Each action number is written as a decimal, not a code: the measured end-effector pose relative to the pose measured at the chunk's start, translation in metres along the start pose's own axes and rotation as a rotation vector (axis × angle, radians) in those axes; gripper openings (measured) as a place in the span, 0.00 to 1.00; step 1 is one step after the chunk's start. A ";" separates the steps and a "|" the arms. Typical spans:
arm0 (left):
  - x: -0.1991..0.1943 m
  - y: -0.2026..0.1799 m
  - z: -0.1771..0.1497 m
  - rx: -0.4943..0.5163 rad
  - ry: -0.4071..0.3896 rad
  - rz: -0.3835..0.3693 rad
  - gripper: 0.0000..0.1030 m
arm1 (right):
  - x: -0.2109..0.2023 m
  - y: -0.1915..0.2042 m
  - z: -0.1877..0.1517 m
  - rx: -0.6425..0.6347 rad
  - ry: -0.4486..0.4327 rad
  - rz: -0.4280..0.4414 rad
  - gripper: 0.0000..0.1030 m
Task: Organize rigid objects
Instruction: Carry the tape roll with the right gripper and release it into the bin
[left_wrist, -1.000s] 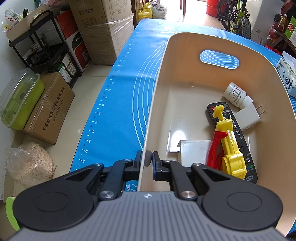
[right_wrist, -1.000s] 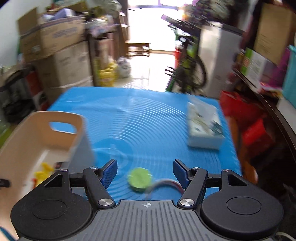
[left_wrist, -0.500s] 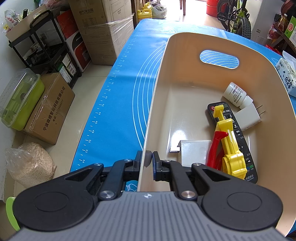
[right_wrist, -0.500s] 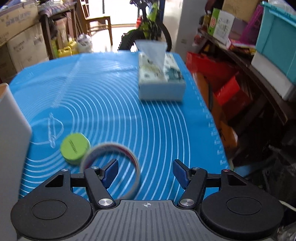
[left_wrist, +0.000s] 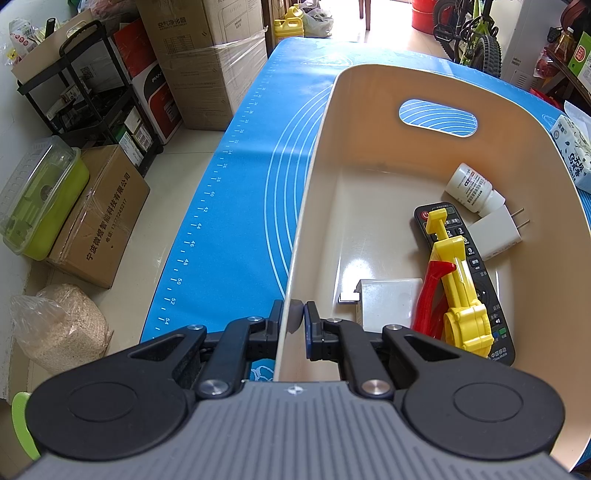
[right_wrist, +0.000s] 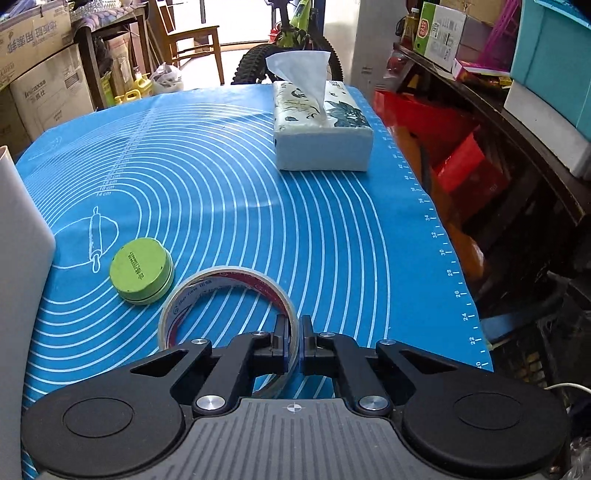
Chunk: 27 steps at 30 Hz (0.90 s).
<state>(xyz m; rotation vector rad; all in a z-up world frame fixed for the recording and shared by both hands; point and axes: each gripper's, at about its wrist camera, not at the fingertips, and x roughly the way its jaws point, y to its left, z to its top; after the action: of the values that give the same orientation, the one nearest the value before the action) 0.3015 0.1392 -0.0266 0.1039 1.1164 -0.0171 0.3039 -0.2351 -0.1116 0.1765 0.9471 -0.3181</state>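
Clamping the tape (right_wrist: 225, 291) wall where half a second ago its jaws were gaping, the right gripper (right_wrist: 293, 341) is now pinching the ring on the mat (right_wrist: 332, 229) beside the tin (right_wrist: 141, 270) — ready, I judge, for lifting. Left gripper (left_wrist: 294, 325) is still pinching the bin (left_wrist: 306, 206) rim — steadying it.

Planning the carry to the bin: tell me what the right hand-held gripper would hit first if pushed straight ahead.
The right hand-held gripper, shut on the tape roll, points across bare blue mat. The tissue box looks like the first obstacle, though depth is unclear.
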 end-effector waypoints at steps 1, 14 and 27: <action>0.000 -0.001 0.000 0.000 0.000 0.000 0.12 | -0.002 0.000 0.000 0.003 -0.008 0.001 0.15; 0.000 -0.001 0.000 0.000 0.000 0.000 0.12 | -0.054 0.006 0.025 0.011 -0.153 0.045 0.15; 0.000 0.000 0.000 0.000 0.000 0.000 0.12 | -0.116 0.069 0.056 -0.071 -0.276 0.215 0.15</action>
<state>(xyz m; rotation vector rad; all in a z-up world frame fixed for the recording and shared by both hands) 0.3018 0.1390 -0.0267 0.1039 1.1166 -0.0168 0.3076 -0.1643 0.0163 0.1625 0.6579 -0.1060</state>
